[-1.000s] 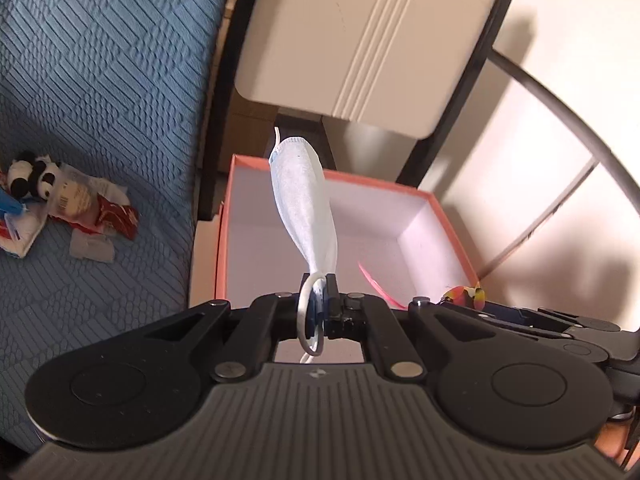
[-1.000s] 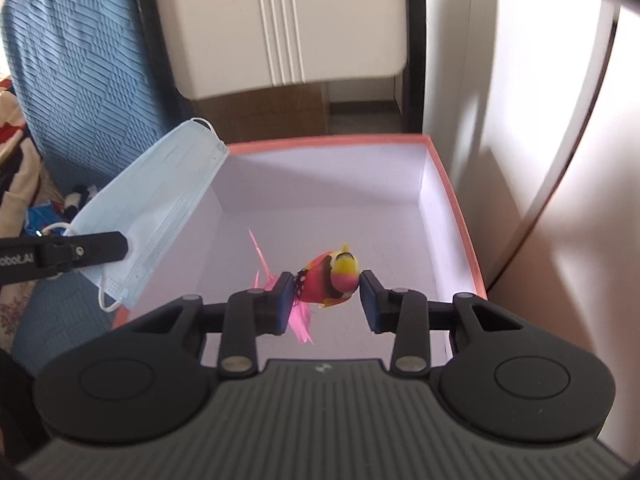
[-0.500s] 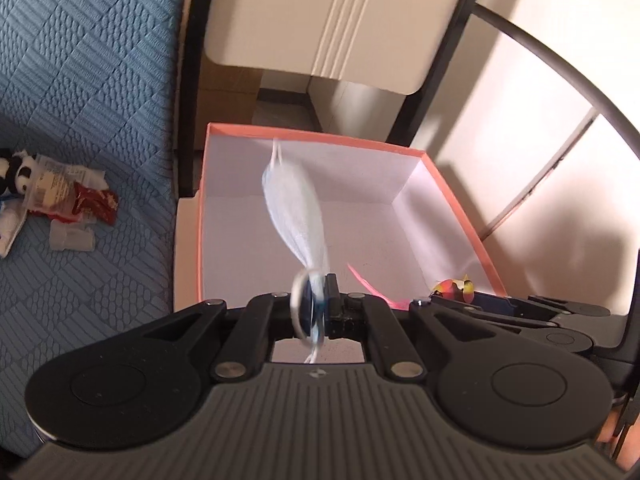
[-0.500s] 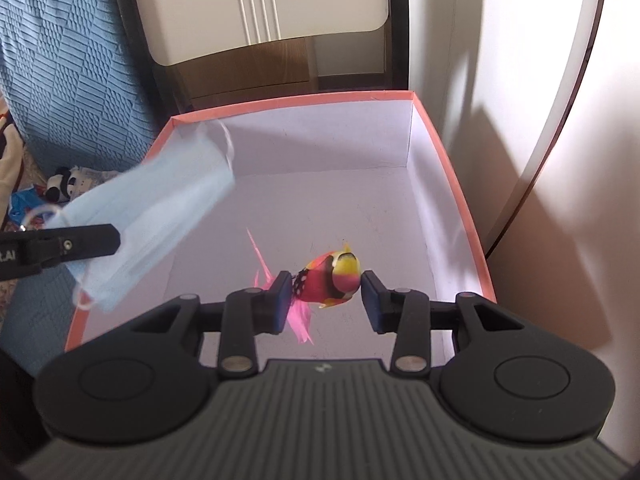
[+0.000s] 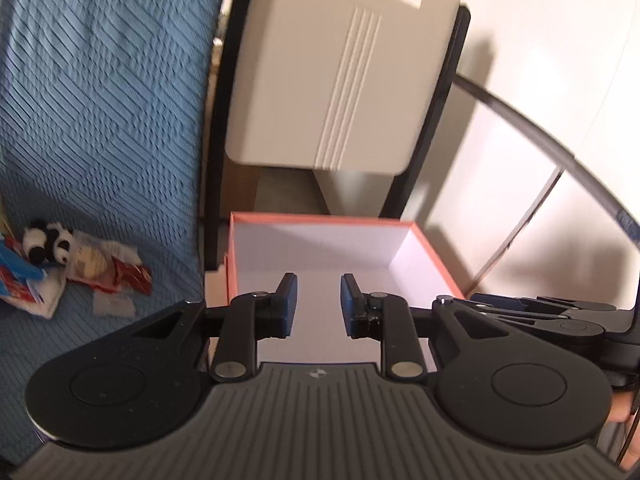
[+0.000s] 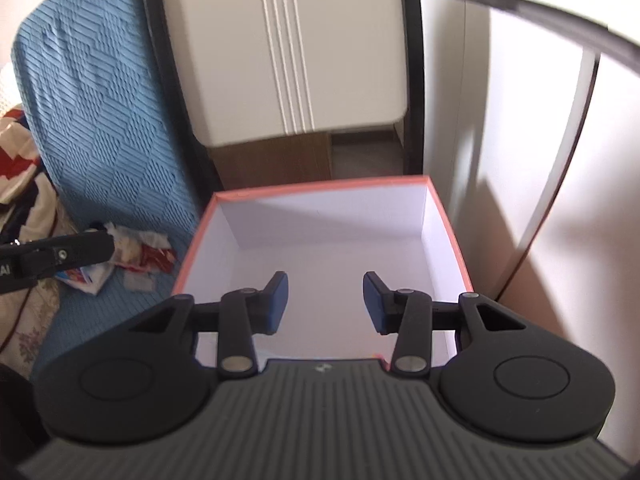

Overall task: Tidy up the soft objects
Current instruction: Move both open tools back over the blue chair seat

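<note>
We noted left claw (image 5: 316, 300) released and empty, right claw (image 6: 325, 302) likewise released, both above the box (image 6: 320, 186), panda toy (image 5: 46, 245) among wrappers (image 5: 108, 272) on the blue bedspread (image 5: 100, 100).

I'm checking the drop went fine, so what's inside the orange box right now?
The orange box shows only bare white floor and walls in both views. Its near end is hidden behind the open left gripper and right gripper, so anything lying there cannot be seen.
</note>
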